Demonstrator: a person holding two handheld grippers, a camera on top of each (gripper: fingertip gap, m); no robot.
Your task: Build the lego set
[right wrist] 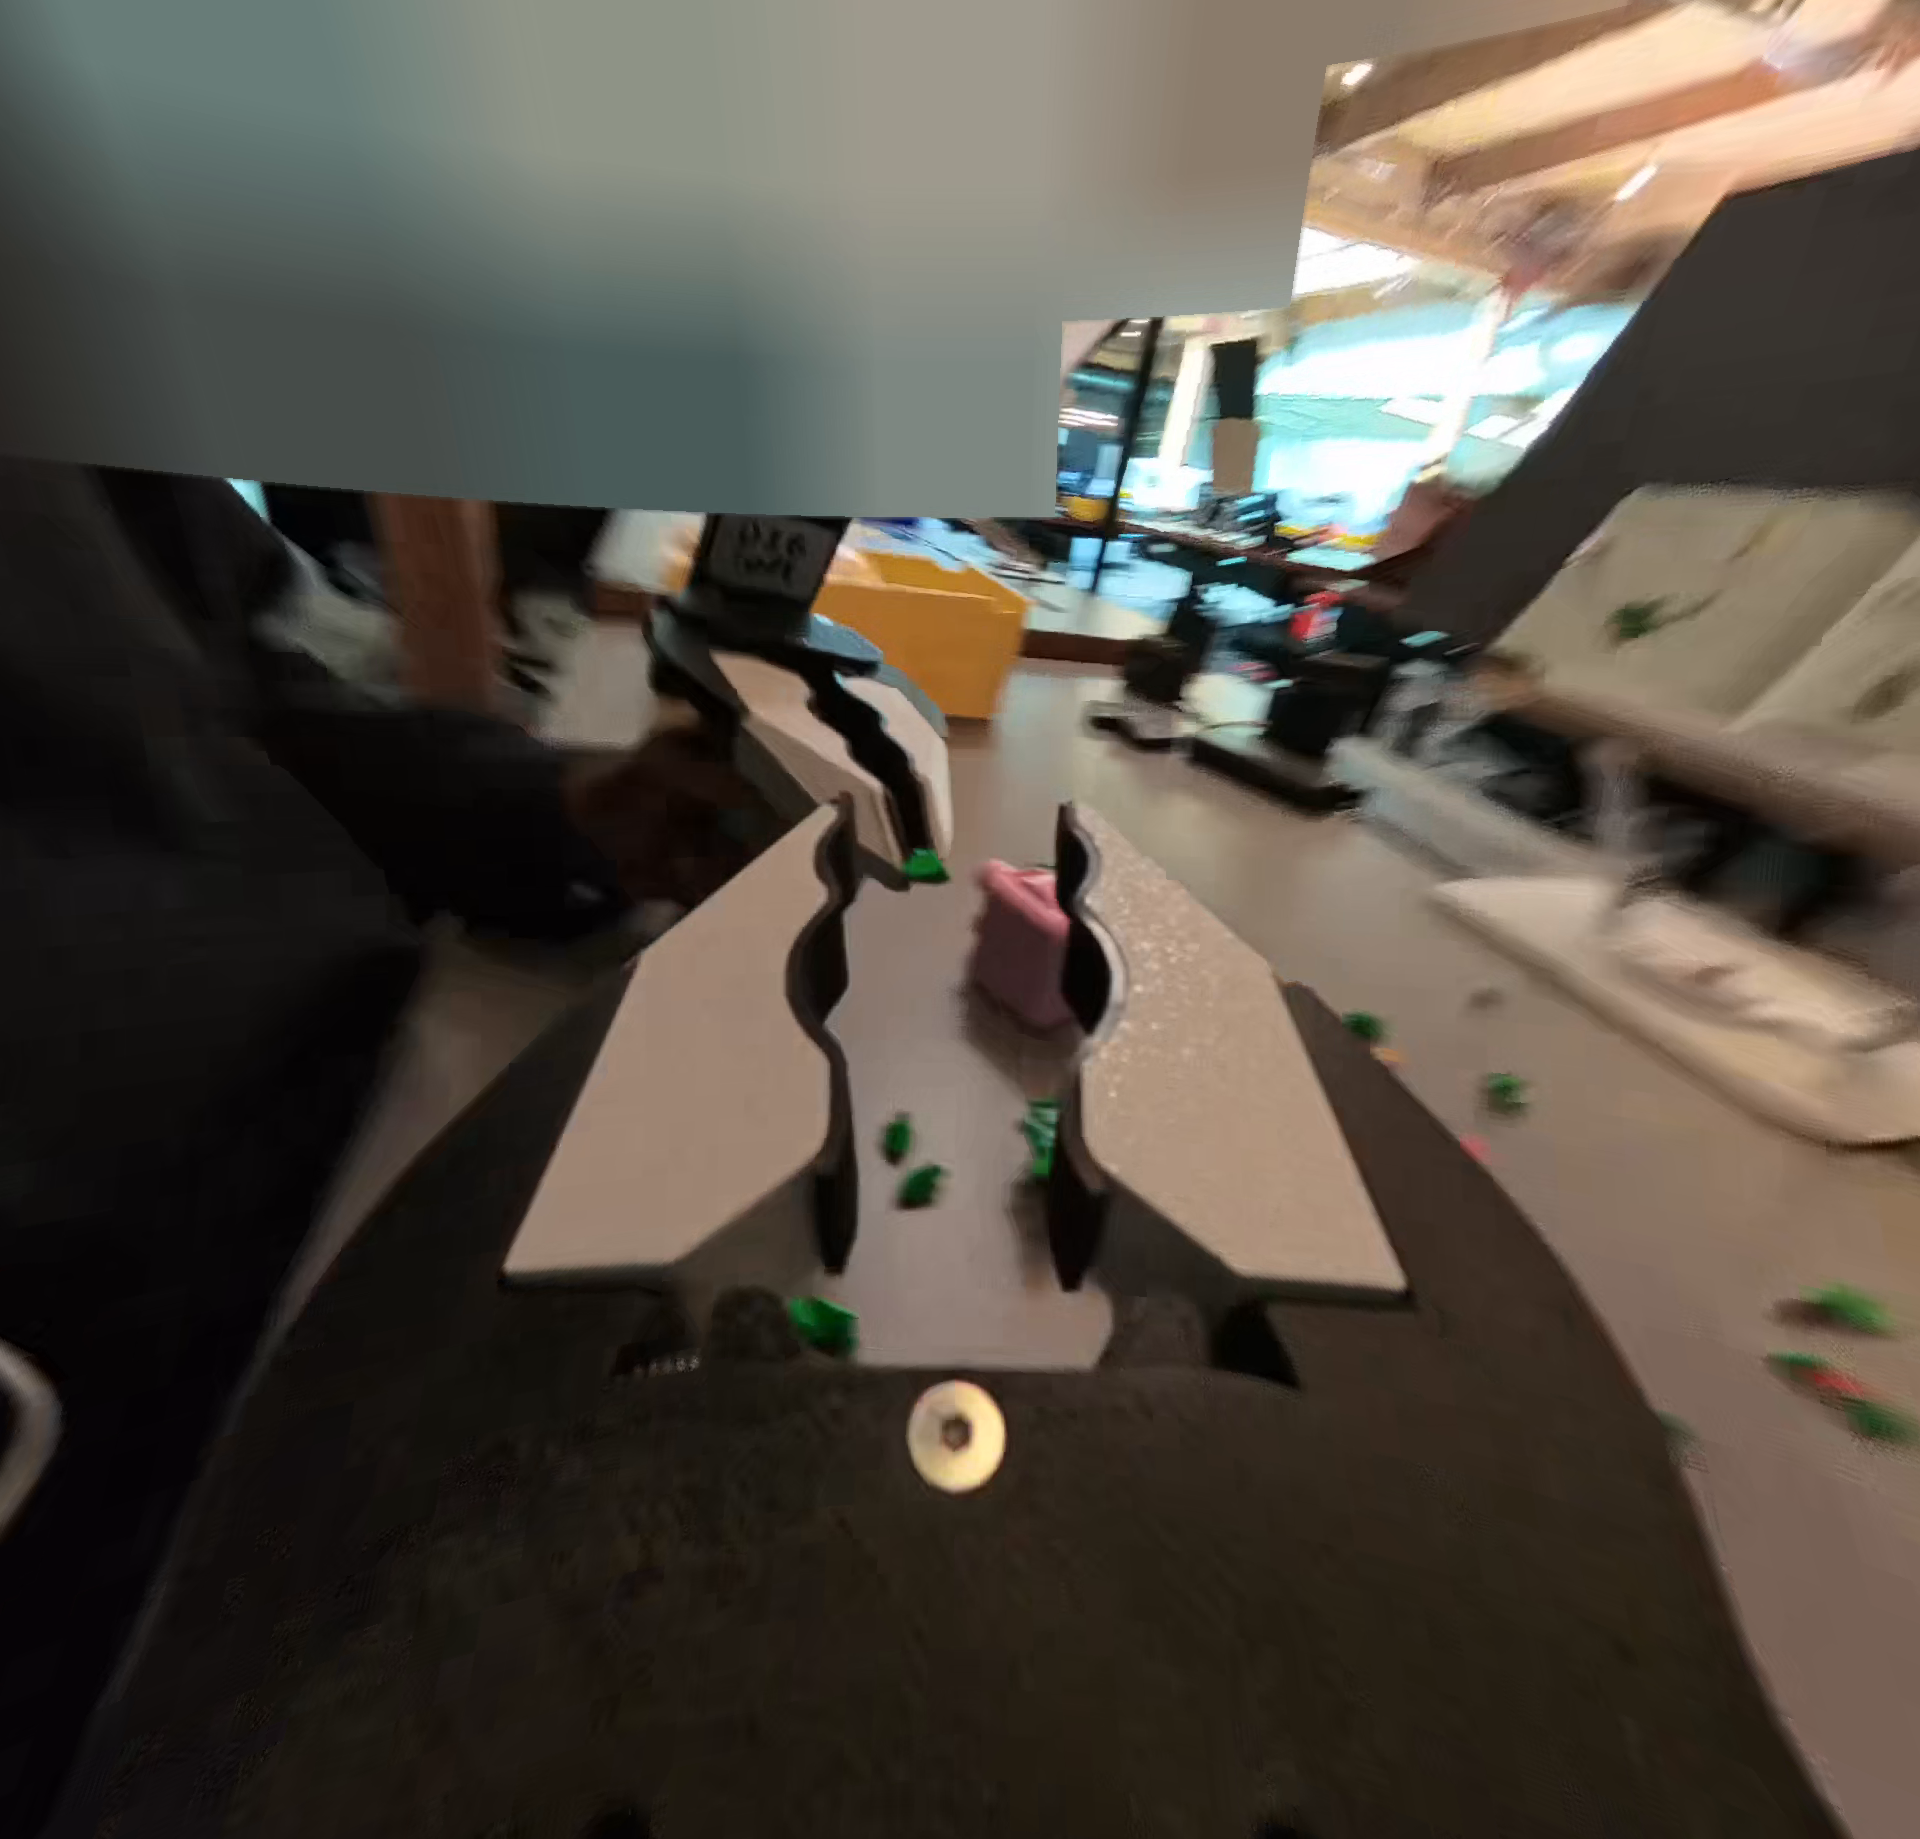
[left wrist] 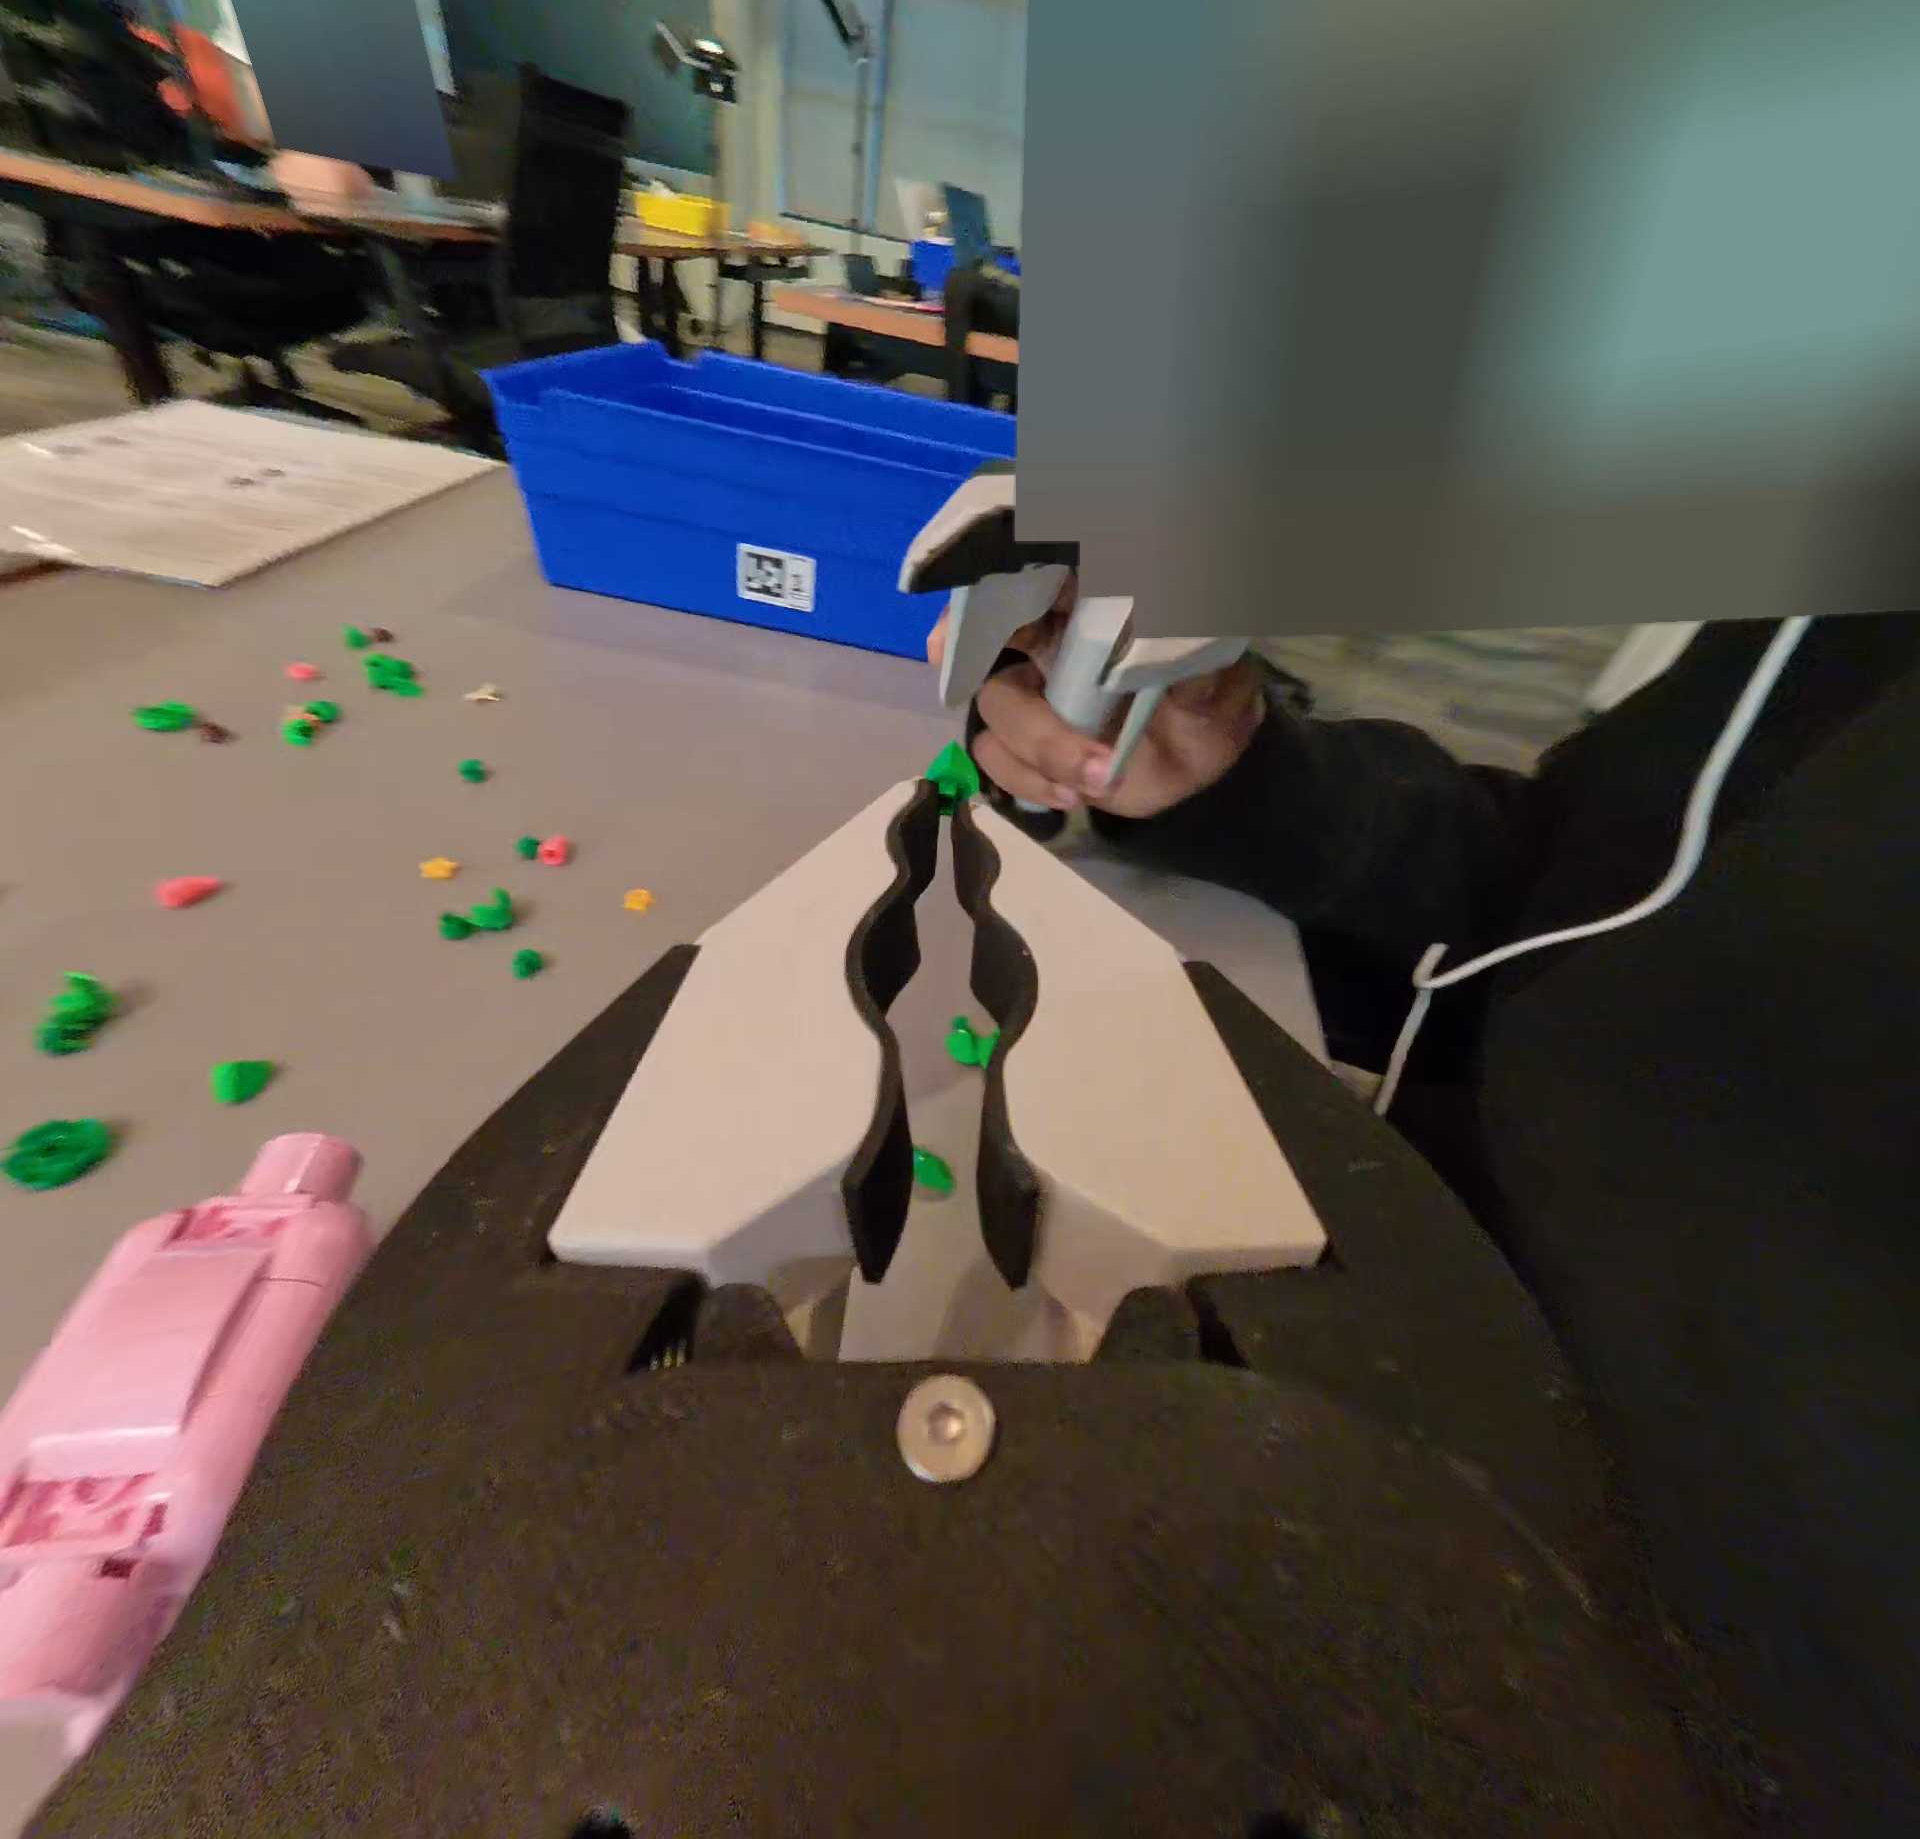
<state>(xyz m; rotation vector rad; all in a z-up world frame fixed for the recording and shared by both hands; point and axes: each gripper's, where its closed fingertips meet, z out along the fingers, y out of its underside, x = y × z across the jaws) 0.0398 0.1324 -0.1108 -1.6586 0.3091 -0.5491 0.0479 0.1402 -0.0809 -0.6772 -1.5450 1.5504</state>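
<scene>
Two grippers over a grey table (left wrist: pixel 644 709), and the close action is on the left one. The left gripper (left wrist: pixel 940 802) has its black wavy fingers pinched together at the tips, clamped on a small green lego piece (left wrist: pixel 950 769) held up off the tabletop. Through the slit lower down between those fingers, two more green bits (left wrist: pixel 971 1043) lie on the table. At the lower left, a pink lego build (left wrist: pixel 156 1394) lies long and low beside the gripper body.

Over to the right gripper (right wrist: pixel 956 839): its fingers stand well apart, nothing between them, only table showing in the gap, with a few green pieces (right wrist: pixel 914 1181) lying there. That view is blurred.

Further out on the left, a loose scatter (left wrist: pixel 457 854) of green, pink and yellow lego pieces spreads across the table. Past the left fingertips, a hand (left wrist: pixel 1081 740) grips the grey handle of the other gripper, black sleeve behind it.

Beyond that, a blue bin (left wrist: pixel 727 501) stands on the table with a square tag on its front, and a pale flat board (left wrist: pixel 208 485) lies to its left. Desks and chairs fill the far room.
</scene>
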